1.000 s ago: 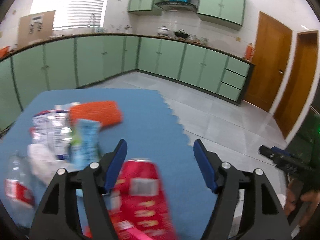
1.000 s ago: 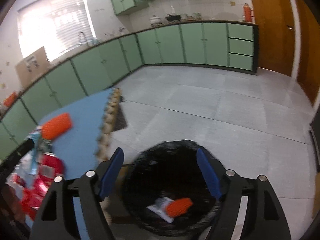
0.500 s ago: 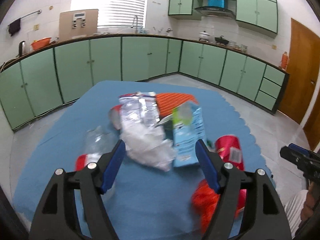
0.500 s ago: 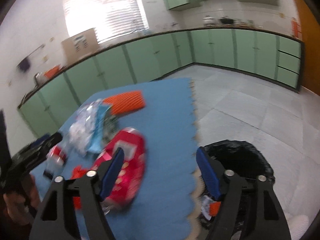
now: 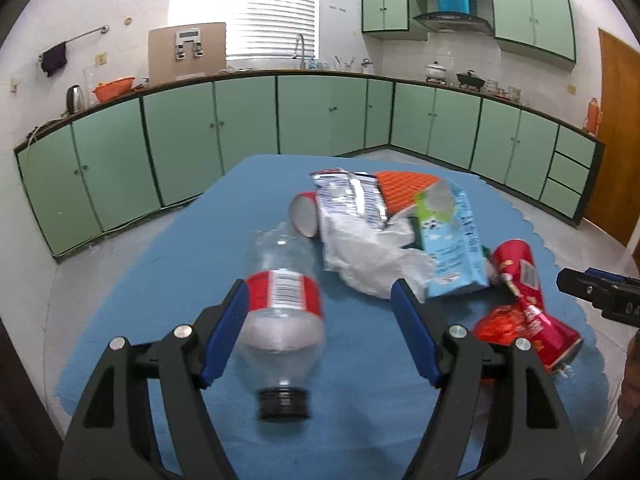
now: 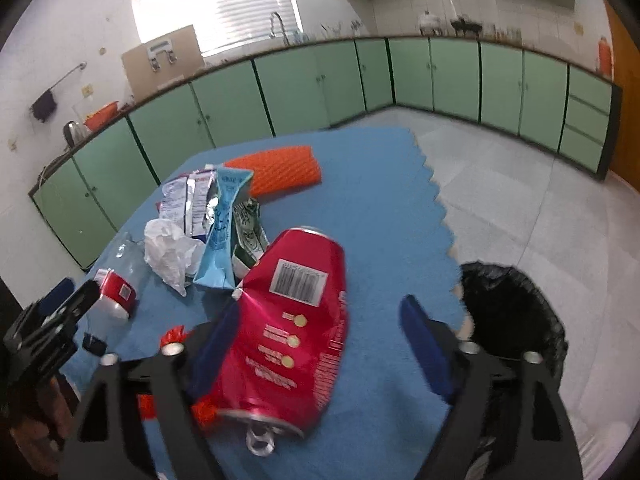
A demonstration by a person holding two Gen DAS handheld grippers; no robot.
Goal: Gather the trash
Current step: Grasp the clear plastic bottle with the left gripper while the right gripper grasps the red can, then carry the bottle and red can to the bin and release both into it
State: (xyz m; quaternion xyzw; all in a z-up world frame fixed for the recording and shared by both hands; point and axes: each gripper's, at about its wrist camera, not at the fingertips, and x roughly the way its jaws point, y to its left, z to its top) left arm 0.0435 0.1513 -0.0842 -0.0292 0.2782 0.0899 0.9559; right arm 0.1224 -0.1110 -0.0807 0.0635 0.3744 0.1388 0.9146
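Red crushed can (image 6: 288, 332) lies between the opening right hand-held gripper (image 6: 320, 334).

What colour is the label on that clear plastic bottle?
Red with a white barcode panel, on the bottle; clearest in the left wrist view.

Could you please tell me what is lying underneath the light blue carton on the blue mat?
The light blue carton rests on a green and white carton, whose end sticks out on the right. How far that one runs beneath is covered.

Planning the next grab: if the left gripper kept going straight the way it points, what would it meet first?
Probably the clear plastic bottle, lying on the blue mat between the left gripper's open fingers, cap toward the camera.
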